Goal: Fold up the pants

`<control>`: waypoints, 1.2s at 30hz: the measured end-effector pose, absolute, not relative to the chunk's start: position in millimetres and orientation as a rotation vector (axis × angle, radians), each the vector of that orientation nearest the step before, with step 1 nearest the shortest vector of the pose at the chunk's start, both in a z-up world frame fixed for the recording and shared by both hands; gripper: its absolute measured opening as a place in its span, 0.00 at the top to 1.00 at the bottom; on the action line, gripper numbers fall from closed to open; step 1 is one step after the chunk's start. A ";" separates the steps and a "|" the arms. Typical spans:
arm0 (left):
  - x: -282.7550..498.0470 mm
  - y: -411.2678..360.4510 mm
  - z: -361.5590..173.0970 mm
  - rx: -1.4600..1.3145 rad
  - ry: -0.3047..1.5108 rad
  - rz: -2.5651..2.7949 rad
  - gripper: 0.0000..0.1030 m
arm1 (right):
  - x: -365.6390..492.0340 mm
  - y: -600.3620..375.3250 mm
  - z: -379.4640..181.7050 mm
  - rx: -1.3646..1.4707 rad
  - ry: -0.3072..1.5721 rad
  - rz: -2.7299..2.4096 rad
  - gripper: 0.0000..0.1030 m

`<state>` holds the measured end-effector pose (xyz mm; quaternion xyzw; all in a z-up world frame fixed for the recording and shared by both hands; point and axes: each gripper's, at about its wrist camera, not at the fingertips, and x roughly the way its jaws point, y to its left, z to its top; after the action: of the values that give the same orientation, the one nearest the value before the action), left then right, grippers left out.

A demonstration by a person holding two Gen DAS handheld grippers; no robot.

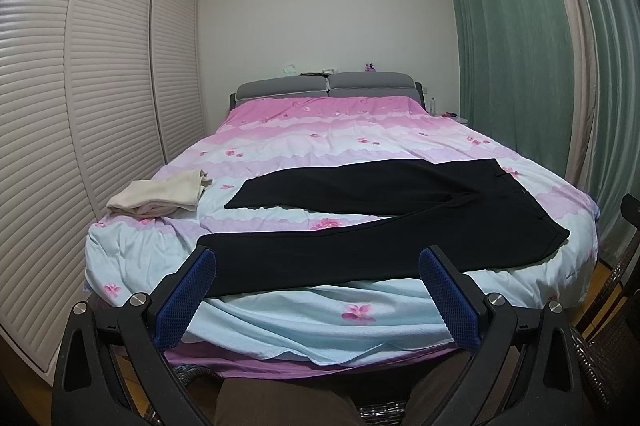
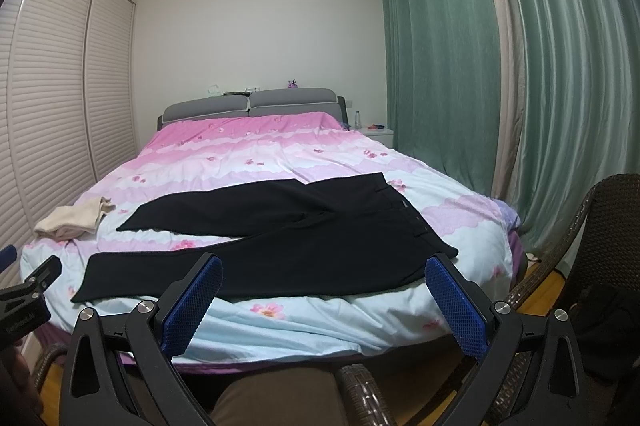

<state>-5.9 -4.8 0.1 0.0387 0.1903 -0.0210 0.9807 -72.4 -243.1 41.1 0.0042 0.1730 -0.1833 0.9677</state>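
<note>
Black pants (image 1: 380,222) (image 2: 288,246) lie flat on the bed near its foot, waistband to the right, the two legs spread apart toward the left. My left gripper (image 1: 318,258) hangs open just short of the bed's foot edge, its blue pads (image 1: 188,300) either side of the near leg in the view, touching nothing. My right gripper (image 2: 324,264) is also open, held off the bed in front of the near leg and hip, with blue pads (image 2: 456,306) empty. The left gripper's body (image 2: 28,290) shows at the left edge of the right wrist view.
The bed (image 1: 304,322) has a pink and pale blue floral cover. A folded cream garment (image 1: 160,195) (image 2: 72,222) lies at its left side. Louvred wardrobe doors (image 1: 80,105) stand left, green curtains (image 2: 460,65) right. A brown wicker chair (image 2: 592,226) is at near right. A person's knees (image 2: 276,398) are below.
</note>
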 end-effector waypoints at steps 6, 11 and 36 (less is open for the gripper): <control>-6.0 -4.7 0.1 0.077 0.384 -0.042 0.00 | -72.5 -243.0 41.4 0.007 0.349 -0.370 0.00; -5.4 -5.0 0.2 0.077 0.383 -0.042 0.00 | -72.8 -243.3 41.3 0.009 0.350 -0.371 0.00; -2.4 -8.7 -0.8 0.090 0.388 -0.050 0.00 | -69.8 -245.1 40.5 0.035 0.353 -0.364 0.00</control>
<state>-2.4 -8.7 -0.8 0.0446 0.1928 -0.0249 0.9799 -69.8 -245.1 40.5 0.0175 0.1747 -0.1802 0.9678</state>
